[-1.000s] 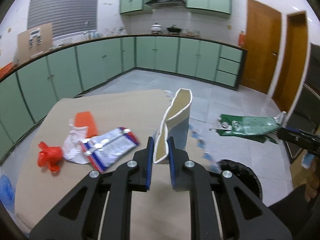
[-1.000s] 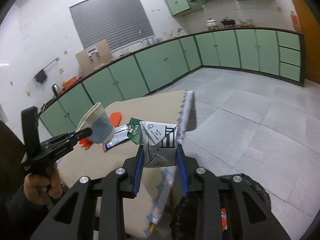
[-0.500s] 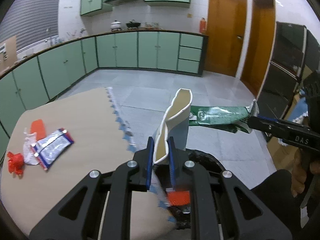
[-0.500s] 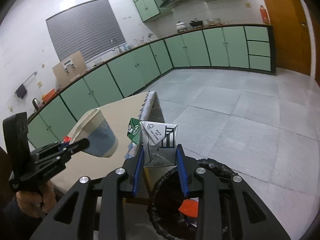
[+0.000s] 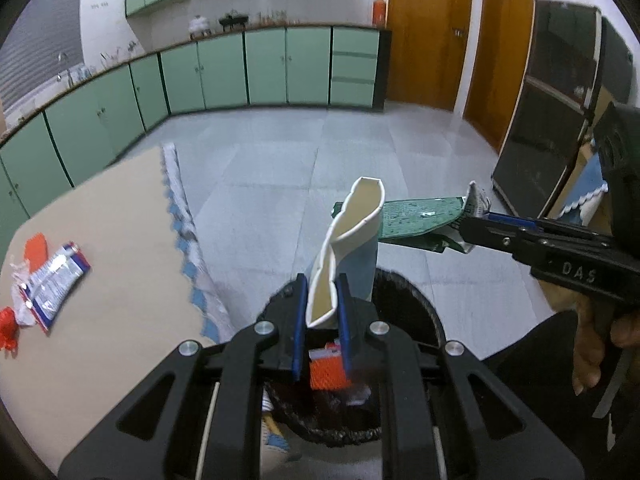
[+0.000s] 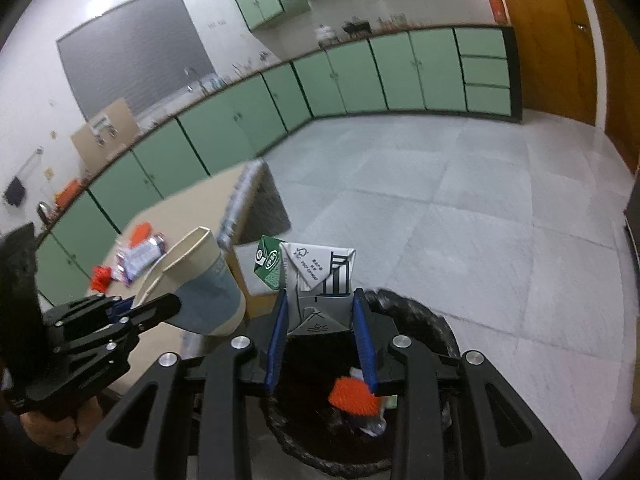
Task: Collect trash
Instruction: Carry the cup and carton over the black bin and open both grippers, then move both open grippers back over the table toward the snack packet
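Observation:
My left gripper (image 5: pixel 322 312) is shut on a squashed paper cup (image 5: pixel 352 240), held over a black-lined trash bin (image 5: pixel 416 300). My right gripper (image 6: pixel 320 320) is shut on a flattened green and white carton (image 6: pixel 316 276), also above the bin (image 6: pixel 424 320), which holds orange trash (image 6: pixel 352 394). The cup shows in the right wrist view (image 6: pixel 200 280) at the left, and the carton shows in the left wrist view (image 5: pixel 420 220) behind the cup.
A beige table (image 5: pixel 112 240) at the left carries a blue and white wrapper (image 5: pixel 56 276), orange pieces (image 5: pixel 36 244) and a red scrap (image 5: pixel 8 328). Green cabinets (image 5: pixel 240 72) line the far wall. Wooden doors (image 5: pixel 428 32) stand at the right.
Both grippers have swung away from the table and down, so the cup and the carton now hang over the bin. The table litter has slid to the left of view.

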Available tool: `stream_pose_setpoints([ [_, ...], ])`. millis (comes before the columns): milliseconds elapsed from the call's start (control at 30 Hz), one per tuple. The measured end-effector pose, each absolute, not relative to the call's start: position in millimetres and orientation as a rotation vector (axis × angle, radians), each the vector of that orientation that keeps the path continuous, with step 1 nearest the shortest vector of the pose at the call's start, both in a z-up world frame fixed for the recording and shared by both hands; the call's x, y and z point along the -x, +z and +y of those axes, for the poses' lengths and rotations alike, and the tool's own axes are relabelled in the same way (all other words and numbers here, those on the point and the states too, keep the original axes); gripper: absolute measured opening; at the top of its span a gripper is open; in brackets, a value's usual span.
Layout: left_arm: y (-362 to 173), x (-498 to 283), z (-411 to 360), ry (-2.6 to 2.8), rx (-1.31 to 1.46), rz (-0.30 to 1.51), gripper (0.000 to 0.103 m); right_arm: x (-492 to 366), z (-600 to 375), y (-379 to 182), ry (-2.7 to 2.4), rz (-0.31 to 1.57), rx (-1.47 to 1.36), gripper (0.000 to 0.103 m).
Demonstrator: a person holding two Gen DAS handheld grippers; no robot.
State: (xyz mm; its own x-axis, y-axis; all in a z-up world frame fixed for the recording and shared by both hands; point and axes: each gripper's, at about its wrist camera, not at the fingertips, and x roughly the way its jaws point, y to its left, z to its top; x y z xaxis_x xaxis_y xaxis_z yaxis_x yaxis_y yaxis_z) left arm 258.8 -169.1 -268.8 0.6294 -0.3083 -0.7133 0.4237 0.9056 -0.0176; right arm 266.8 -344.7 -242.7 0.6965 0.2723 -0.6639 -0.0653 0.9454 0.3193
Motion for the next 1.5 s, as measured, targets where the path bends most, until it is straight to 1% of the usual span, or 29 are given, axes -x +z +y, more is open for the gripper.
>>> stream_pose_setpoints([
  [100, -291, -265, -183, -0.421, -0.196, 0.84, 0.014, -273, -344, -266, 0.156, 0.841, -0.278, 0.031],
  [133, -295, -266, -186, -0.419, -0.203, 0.849, 0.017, -275, -344, -274, 0.143, 0.859, -0.278, 0.031],
  [233, -311, -272, -195, -0.407, -0.239, 0.886, 0.029, -284, -346, -298, 0.119, 0.938, -0.282, 0.032],
  [300, -321, -274, -198, -0.4, -0.253, 0.901, 0.032, -285, -347, -308, 0.104, 0.967, -0.28, 0.034],
  [333, -326, -277, -199, -0.398, -0.256, 0.913, 0.039, -286, -348, -310, 0.102, 0.974, -0.28, 0.034],
  [567, -334, -280, -197, -0.404, -0.236, 0.94, 0.04, -280, -352, -308, 0.076, 0.953, -0.285, 0.035],
  [633, -329, -279, -192, -0.397, -0.233, 0.925, 0.043, -279, -354, -306, 0.074, 0.948, -0.285, 0.035],
  [733, -316, -274, -182, -0.386, -0.219, 0.898, 0.045, -277, -346, -295, 0.08, 0.935, -0.249, 0.035],
  [800, -305, -270, -174, -0.368, -0.206, 0.873, 0.052, -275, -336, -285, 0.085, 0.921, -0.215, 0.035],
  [867, -290, -262, -161, -0.342, -0.189, 0.838, 0.059, -272, -326, -271, 0.102, 0.898, -0.2, 0.036],
  [967, -269, -251, -139, -0.299, -0.167, 0.796, 0.064, -269, -313, -253, 0.117, 0.87, -0.185, 0.044],
  [1000, -263, -248, -131, -0.279, -0.157, 0.784, 0.07, -268, -302, -243, 0.132, 0.858, -0.178, 0.049],
  [1033, -255, -243, -118, -0.246, -0.144, 0.767, 0.078, -268, -294, -237, 0.146, 0.848, -0.171, 0.052],
  [1067, -249, -239, -106, -0.212, -0.132, 0.753, 0.084, -267, -286, -231, 0.163, 0.838, -0.163, 0.058],
  [1100, -243, -234, -93, -0.18, -0.118, 0.741, 0.086, -266, -270, -223, 0.191, 0.822, -0.143, 0.061],
  [1133, -236, -228, -76, -0.141, -0.097, 0.729, 0.086, -266, -255, -217, 0.222, 0.811, -0.121, 0.062],
  [1333, -203, -196, 34, 0.109, 0.022, 0.665, 0.09, -280, -162, -202, 0.389, 0.782, -0.016, 0.062],
  [1500, -200, -186, 102, 0.269, 0.022, 0.644, 0.091, -296, -83, -199, 0.503, 0.75, 0.055, 0.063],
])
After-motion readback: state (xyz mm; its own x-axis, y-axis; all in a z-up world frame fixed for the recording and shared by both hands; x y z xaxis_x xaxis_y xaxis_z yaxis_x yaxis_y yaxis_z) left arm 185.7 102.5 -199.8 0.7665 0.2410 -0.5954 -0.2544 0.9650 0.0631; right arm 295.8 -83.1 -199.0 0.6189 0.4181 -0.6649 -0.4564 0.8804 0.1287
